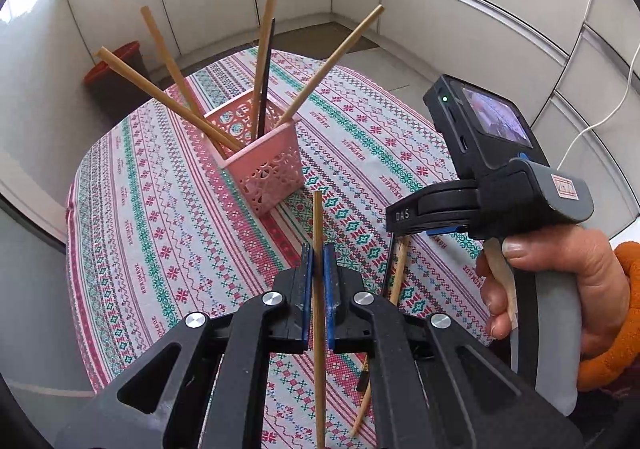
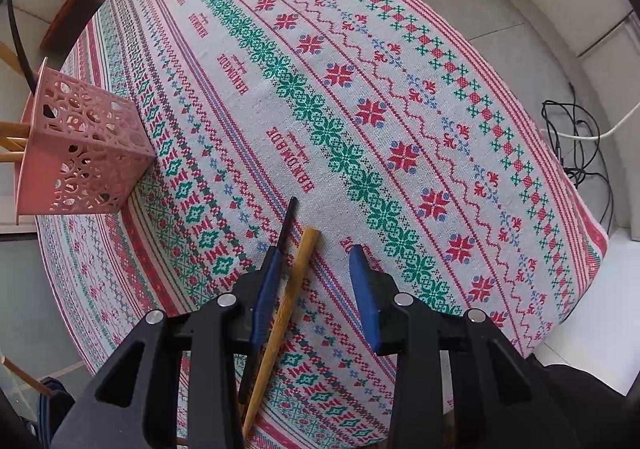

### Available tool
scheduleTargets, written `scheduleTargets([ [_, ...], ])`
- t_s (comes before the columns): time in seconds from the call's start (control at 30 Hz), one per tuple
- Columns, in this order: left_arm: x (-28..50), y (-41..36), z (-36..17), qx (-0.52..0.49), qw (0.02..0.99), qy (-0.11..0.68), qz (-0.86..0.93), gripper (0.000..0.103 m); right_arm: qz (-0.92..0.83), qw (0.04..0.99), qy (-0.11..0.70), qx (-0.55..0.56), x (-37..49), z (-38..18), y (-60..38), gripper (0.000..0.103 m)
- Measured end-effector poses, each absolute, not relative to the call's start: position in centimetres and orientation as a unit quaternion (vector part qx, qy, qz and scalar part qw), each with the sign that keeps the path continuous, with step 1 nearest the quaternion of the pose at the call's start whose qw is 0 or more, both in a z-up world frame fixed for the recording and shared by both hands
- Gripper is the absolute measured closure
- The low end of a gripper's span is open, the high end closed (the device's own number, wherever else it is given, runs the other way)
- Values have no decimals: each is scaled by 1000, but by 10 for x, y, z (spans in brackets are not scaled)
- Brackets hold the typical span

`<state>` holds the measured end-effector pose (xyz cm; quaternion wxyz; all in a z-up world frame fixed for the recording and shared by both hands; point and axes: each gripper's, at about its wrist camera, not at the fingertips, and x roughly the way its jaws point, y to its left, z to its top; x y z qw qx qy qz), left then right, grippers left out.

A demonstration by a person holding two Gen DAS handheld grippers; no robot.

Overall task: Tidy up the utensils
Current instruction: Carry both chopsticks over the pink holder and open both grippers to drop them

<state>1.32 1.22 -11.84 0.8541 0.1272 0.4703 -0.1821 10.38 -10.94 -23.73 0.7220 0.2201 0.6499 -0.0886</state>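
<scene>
The left claw (image 1: 319, 269) was clamped on a wooden chopstick (image 1: 318, 313), held above the cloth-covered bench (image 1: 132, 209); the pink basket (image 1: 264, 165) beyond it held several more sticks; the right claw (image 2: 316, 269) stood part open, straddling a bamboo chopstick (image 2: 286, 313) and a black chopstick (image 2: 287, 219) lying on the cloth, pads not pressing either.

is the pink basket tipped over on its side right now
No, the pink basket stands upright on the patterned tablecloth, its open top facing up with several chopsticks leaning out of it.
</scene>
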Motion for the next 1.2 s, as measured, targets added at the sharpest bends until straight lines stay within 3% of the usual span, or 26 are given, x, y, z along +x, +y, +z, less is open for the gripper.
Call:
scheduleTargets([
  [0.03,14,13,-118,125,855,470,-182,98,-93,726,648,211,103,-238,-105,90],
  [0.13,15,17,-113,114,858,466,-184,98,-86,731,641,218,102,-236,-110,95],
  [0.27,14,28,-101,90,866,451,-193,98,-74,744,616,247,94,-222,-134,95],
  [0.87,-16,44,6,15,921,309,-237,98,-54,902,387,183,48,-35,-205,95],
  [1.2,-10,80,70,-44,954,234,-183,98,-34,933,269,236,61,54,-230,95],
])
